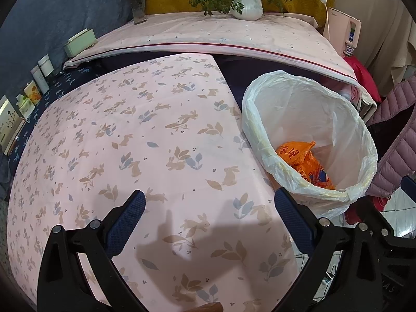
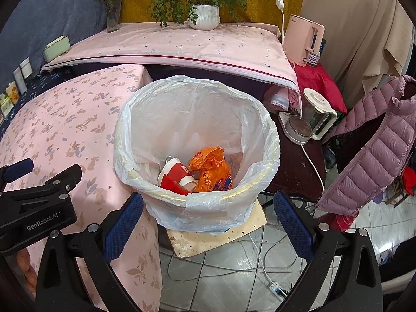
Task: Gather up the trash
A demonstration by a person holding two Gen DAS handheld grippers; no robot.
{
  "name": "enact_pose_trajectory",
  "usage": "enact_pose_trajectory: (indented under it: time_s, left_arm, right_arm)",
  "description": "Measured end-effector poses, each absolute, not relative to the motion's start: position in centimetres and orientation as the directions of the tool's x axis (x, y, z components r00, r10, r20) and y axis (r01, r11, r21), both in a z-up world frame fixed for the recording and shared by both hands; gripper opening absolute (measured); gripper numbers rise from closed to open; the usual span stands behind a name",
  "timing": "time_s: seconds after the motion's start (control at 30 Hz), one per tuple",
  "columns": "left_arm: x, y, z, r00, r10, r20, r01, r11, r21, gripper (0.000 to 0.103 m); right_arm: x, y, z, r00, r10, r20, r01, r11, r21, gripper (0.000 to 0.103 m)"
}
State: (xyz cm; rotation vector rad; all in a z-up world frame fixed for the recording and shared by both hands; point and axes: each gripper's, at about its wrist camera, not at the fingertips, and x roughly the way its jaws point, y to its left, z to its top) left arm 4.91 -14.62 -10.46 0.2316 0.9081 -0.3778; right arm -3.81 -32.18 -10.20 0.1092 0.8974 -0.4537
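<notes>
We are hovering our left gripper (image 1: 209,209) wide open and empty over the pink rabbit-print desk (image 1: 145,140), poising our right gripper (image 2: 208,209) equally agape, holding nothing, above the white-lined round plastic bin (image 2: 260,119)

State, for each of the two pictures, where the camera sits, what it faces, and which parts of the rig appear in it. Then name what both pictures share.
Left wrist: sits on the left gripper, above the rabbit-print tablecloth; its own open fingers show.
Right wrist: sits on the right gripper, facing down into the lined bin; its open fingers and the left gripper show.
Shared: bin, orange wrapper, tablecloth, potted plant.
</notes>
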Motion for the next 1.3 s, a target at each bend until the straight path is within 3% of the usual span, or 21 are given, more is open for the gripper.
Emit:
enact_pose_trajectory:
  time_s: [1.3]
  left_arm:
    - [4.71, -14.86, -10.48, 0.554, -0.22, -0.803, 0.415, 0.909, 0.037, 0.095]
  right_arm:
    - [-3.82, -32.2, -10.51, 0.532, -0.331, -0.78, 0.426, 0.9, -0.092, 0.096]
